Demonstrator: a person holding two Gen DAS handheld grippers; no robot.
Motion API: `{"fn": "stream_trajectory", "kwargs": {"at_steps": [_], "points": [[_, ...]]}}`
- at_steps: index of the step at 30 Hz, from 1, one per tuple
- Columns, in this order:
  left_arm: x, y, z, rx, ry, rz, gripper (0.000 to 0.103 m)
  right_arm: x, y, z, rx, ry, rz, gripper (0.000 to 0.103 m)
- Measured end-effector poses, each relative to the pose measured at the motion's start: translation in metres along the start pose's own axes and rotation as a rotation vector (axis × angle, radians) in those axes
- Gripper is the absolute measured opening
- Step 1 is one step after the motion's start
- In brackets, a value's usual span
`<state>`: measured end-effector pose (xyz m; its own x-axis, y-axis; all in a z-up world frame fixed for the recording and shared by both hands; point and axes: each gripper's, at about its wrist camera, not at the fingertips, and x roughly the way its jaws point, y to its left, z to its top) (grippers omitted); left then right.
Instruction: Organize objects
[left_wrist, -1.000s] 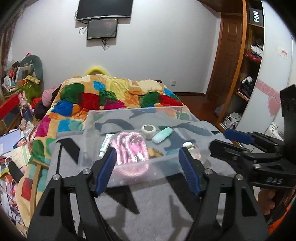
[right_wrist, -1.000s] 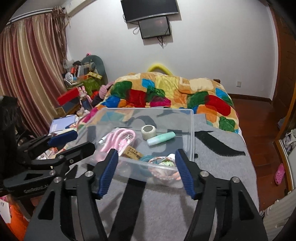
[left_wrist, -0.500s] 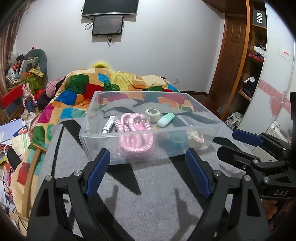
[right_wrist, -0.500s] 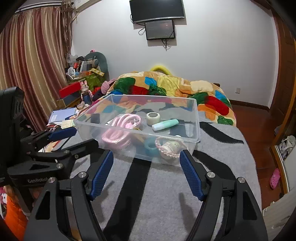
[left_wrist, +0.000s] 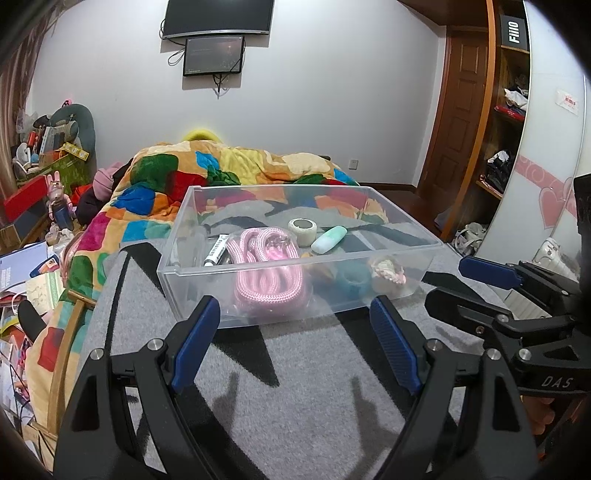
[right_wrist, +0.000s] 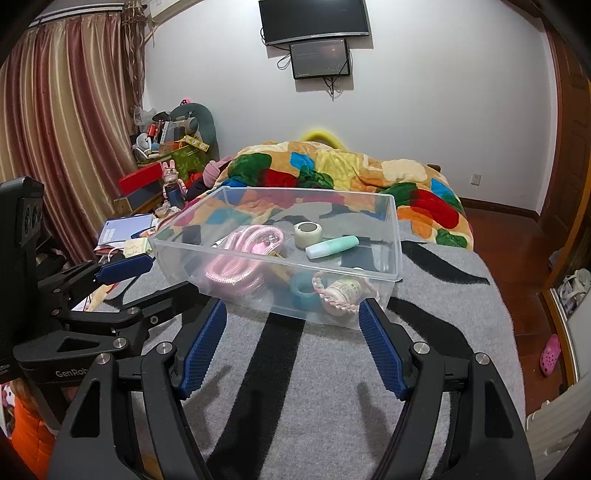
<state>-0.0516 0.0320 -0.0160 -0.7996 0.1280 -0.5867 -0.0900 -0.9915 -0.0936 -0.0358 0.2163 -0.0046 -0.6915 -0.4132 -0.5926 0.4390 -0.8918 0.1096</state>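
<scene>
Left wrist view: clear plastic bin (left_wrist: 295, 291) sits on the grey striped blanket (left_wrist: 295, 387), dead ahead of the left gripper (left_wrist: 295, 343), near wall just past the blue fingertips (left_wrist: 195, 339). Jaws spread wide, holding nothing.

Right wrist view: same bin (right_wrist: 273, 291) ahead and slightly left of the right gripper (right_wrist: 291, 343), also spread wide and empty. Near right corner of the bin is close to its right pad.

Everything loose looks binned already: pink rope (left_wrist: 269, 273), tape roll (left_wrist: 303, 232), mint tube (left_wrist: 328, 239), teal ring (right_wrist: 304, 291), small bottle with braided band (right_wrist: 341, 293).

Bin's long axis runs left-right across both grippers, so neither can span it. Judging by spacing, the left gripper is squarer to the front wall and the right is nearer the right corner. A lift would likely need rim pinches at both ends.
</scene>
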Motion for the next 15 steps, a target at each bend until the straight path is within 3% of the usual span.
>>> {"fn": "stream_trajectory", "kwargs": {"at_steps": [15], "points": [[-0.0006,0.0002,-0.0004,0.0,0.001,0.001,0.085,-0.0005,0.0012,-0.0021,0.0,-0.002,0.004,0.071]]}}
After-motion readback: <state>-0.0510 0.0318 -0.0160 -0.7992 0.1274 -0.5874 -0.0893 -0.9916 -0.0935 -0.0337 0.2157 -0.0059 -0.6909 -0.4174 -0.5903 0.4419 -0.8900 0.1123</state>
